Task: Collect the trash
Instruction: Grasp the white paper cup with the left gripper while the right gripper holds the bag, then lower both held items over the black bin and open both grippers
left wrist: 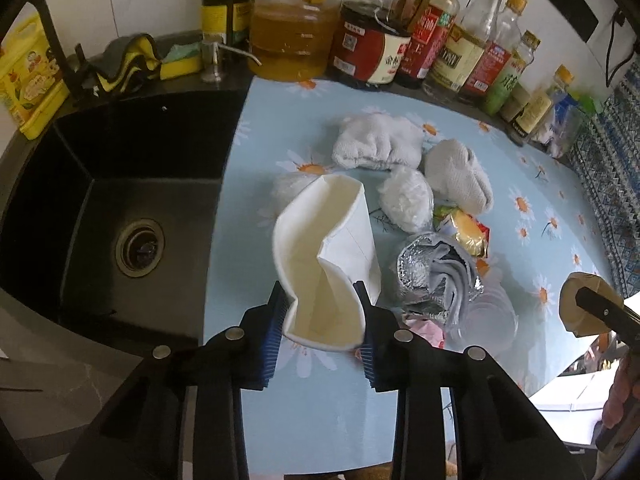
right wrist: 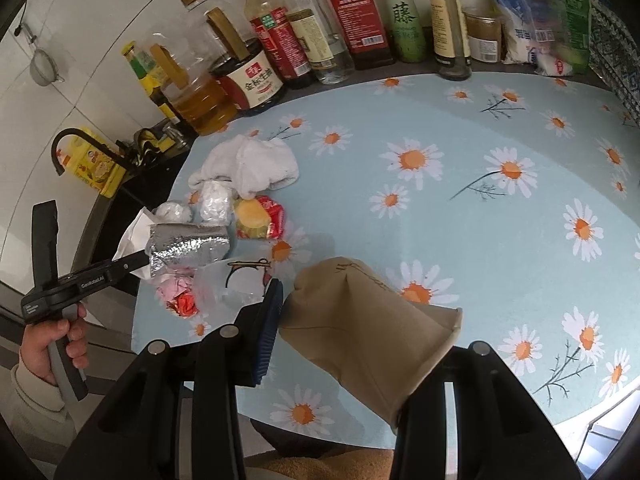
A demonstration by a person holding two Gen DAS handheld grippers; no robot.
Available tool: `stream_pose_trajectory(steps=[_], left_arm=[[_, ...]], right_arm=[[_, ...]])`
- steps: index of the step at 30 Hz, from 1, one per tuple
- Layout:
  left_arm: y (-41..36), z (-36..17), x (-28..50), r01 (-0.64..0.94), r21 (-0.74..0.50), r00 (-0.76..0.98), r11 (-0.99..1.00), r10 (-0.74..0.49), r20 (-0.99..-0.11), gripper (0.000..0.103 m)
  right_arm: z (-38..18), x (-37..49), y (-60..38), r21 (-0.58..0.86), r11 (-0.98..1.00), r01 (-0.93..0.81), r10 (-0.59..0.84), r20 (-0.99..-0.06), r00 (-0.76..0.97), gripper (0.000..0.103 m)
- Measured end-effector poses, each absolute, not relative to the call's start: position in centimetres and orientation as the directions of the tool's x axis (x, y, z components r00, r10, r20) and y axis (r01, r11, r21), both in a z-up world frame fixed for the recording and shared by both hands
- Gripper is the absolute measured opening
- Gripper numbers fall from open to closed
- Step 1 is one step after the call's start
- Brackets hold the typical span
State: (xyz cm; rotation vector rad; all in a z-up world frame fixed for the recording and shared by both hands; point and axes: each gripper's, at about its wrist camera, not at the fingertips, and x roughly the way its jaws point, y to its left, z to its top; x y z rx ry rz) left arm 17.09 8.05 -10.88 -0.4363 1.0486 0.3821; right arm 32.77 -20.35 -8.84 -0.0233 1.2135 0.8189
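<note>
Trash pile (left wrist: 420, 240) lies on daisy-print surface (right wrist: 460, 208) just beside sink (left wrist: 120, 208). Left gripper (left wrist: 322, 320) fingers clamp crushed white paper cup (left wrist: 324, 256) — empty inside. Right gripper (right wrist: 360, 344) fingers hold squashed brown cup (right wrist: 360, 328). Grasp step done; next move needs bin — none in view. Sink empty.

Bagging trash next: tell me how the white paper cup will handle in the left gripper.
Probably flimsy: the white paper cup is already buckled between the left gripper pads. It looks empty, so likely light. A crushed rim may slip if squeezed harder.
</note>
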Motion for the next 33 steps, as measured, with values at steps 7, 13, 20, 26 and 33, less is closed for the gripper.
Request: stream_pose_trajectory(steps=[7, 13, 20, 26, 33], left_arm=[[8.1, -9.2, 14.9, -0.518, -0.179, 0.487, 0.836, 0.116, -0.866, 0.031], [7.4, -7.8, 11.6, -0.506, -0.224, 0.536, 0.833, 0.099, -0.839, 0.031], [5.7, -7.5, 7.6, -0.453, -0.332, 0.593, 0.827, 0.002, -0.805, 0.032], [4.0, -7.9, 4.5, -0.424, -0.349, 0.596, 0.836, -0.032, -0.802, 0.032], [2.8, -10.1, 1.3, -0.410, -0.379, 0.575, 0.830, -0.087, -0.814, 0.032]], right_arm=[[-8.4, 32.1, -19.5, 0.405, 0.693, -0.596, 0.563, -0.821, 0.096, 0.039], [-7.6, 30.5, -18.6, 0.403, 0.669, -0.625, 0.574, -0.814, 0.089, 0.039], [-6.5, 27.0, -17.5, 0.397, 0.638, -0.660, 0.583, -0.809, 0.077, 0.039], [-6.3, 23.9, -16.9, 0.393, 0.627, -0.672, 0.580, -0.812, 0.067, 0.039], [-6.7, 19.3, -16.0, 0.384, 0.600, -0.702, 0.560, -0.828, 0.027, 0.039]])
